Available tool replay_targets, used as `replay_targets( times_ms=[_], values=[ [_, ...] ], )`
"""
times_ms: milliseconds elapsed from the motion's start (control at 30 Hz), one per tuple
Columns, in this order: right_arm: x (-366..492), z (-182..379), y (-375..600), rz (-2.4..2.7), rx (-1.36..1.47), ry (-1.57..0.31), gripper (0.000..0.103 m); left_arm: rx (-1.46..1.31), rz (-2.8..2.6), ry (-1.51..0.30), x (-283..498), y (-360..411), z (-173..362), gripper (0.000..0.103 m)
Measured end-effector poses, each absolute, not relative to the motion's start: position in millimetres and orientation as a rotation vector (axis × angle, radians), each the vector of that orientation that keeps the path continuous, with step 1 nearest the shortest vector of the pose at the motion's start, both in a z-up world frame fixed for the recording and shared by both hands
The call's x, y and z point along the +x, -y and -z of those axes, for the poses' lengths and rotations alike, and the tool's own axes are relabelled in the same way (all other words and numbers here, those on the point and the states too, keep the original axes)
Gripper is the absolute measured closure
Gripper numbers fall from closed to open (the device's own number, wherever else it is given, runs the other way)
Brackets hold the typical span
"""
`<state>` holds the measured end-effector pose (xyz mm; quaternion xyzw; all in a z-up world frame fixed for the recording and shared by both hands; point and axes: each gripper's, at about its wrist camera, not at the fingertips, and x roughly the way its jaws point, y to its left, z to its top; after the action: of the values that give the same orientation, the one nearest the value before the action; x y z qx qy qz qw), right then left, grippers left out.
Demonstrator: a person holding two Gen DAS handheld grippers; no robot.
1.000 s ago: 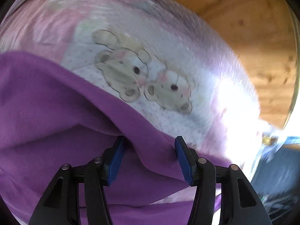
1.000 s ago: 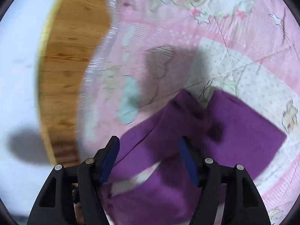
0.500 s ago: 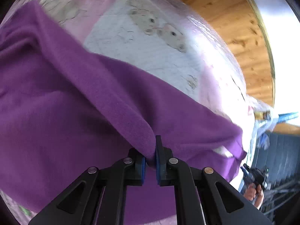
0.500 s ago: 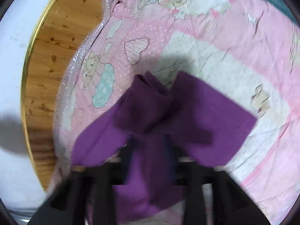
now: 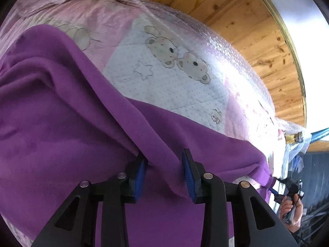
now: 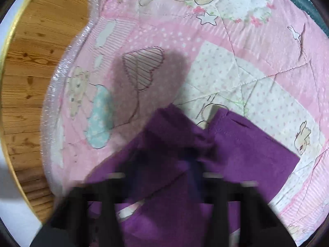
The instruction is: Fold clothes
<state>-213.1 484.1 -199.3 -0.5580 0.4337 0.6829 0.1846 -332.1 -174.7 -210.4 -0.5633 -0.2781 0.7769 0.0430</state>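
Note:
A purple fleece garment point(image 5: 61, 133) lies spread over a pink quilt point(image 5: 174, 86) printed with bears. My left gripper point(image 5: 165, 177) is open, its blue pads point(image 5: 190, 177) standing on either side of a raised fold of the purple cloth. In the right wrist view the garment point(image 6: 246, 156) shows two folded parts meeting near the middle. My right gripper point(image 6: 164, 177) hangs low over it, blurred by motion, with its arms spread apart. Far right in the left wrist view, a hand point(image 5: 292, 212) holds that gripper by the garment's corner.
The quilt point(image 6: 226, 41) lies on bubble wrap point(image 6: 59, 78) over a round wooden table point(image 6: 30, 61) with a gold rim. The table edge point(image 5: 296, 51) curves close behind the quilt. Dark clutter point(image 5: 312, 185) sits beyond the table at the right.
My left gripper, shut on the purple fold half a second ago, has opened. The right gripper, wide open a second ago, has dropped onto the garment and is blurred.

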Motion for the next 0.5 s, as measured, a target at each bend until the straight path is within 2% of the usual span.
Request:
replay_targets(
  times_ms=[33, 67, 267, 400, 500],
  values=[
    [-212, 194, -480, -1.975, -1.582, -1.162, 0.095, -1.717, -2.388, 0.868, -333, 176, 211, 0.065],
    [-210, 188, -475, -2.031, -1.591, -1.085, 0.095, -1.709, -2.399, 0.884, -338, 172, 210, 0.062],
    [-193, 155, -450, -2.285, -1.611, -0.656, 0.099, -1.666, -2.389, 0.939, -342, 172, 214, 0.062],
    [-164, 165, -467, -2.184, -1.641, -0.731, 0.099, -1.670, -2.355, 1.026, -351, 178, 223, 0.062],
    [-155, 166, -472, -2.178, -1.650, -0.782, 0.096, -1.691, -2.350, 0.980, -347, 177, 223, 0.065]
  ],
)
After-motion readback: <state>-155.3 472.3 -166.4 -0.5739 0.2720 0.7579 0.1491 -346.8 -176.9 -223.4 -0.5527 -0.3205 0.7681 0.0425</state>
